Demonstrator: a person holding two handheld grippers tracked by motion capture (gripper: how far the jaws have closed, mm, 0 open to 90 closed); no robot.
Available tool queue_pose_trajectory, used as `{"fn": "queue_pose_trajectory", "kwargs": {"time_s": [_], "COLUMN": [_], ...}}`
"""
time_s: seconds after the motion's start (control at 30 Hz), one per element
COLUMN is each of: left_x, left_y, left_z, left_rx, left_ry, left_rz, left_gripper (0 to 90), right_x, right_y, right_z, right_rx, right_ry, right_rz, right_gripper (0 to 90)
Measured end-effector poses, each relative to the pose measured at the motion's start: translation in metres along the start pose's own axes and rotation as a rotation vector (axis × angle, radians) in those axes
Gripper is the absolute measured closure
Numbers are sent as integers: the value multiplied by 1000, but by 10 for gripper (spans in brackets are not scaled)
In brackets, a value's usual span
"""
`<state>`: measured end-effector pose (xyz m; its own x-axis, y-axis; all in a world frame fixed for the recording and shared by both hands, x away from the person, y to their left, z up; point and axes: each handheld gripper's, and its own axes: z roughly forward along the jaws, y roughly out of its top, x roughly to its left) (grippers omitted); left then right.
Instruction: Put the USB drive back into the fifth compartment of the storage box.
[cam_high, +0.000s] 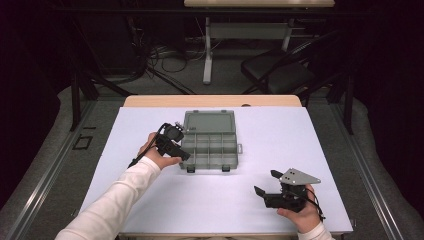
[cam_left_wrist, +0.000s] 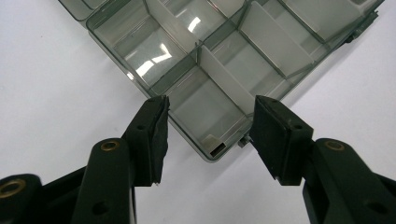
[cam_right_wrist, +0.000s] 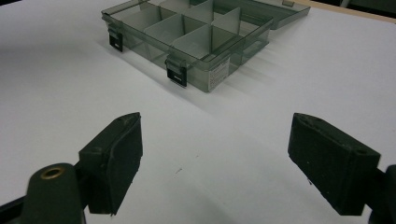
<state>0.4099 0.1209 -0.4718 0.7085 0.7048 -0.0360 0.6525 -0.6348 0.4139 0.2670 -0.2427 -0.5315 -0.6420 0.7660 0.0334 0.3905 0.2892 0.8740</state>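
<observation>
Here the left tongs (cam_left_wrist: 208, 128) straddle the organizer box (cam_high: 210, 145) corner, spread; the right tongs (cam_right_wrist: 215, 163) gape over bare table (cam_high: 280, 150).

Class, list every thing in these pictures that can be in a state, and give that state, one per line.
Grey translucent plastic compartment box: lid open, laid back flat, compartments empty.
Black front latches: undone.
Left gripper: open, jaws astride the box's corner.
Right gripper: open, holding nothing, apart from the box.
</observation>
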Motion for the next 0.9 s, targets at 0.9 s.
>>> {"fn": "queue_pose_trajectory", "kwargs": {"time_s": [0.9], "left_x": [-4], "left_y": [-40], "left_z": [-35], "left_rx": [-162], "left_ry": [-87], "left_rz": [21], "left_gripper": [167], "right_x": [0], "right_y": [0], "right_z": [1], "right_rx": [0], "right_ry": [-2], "right_rz": [-2], "right_gripper": [176]}}
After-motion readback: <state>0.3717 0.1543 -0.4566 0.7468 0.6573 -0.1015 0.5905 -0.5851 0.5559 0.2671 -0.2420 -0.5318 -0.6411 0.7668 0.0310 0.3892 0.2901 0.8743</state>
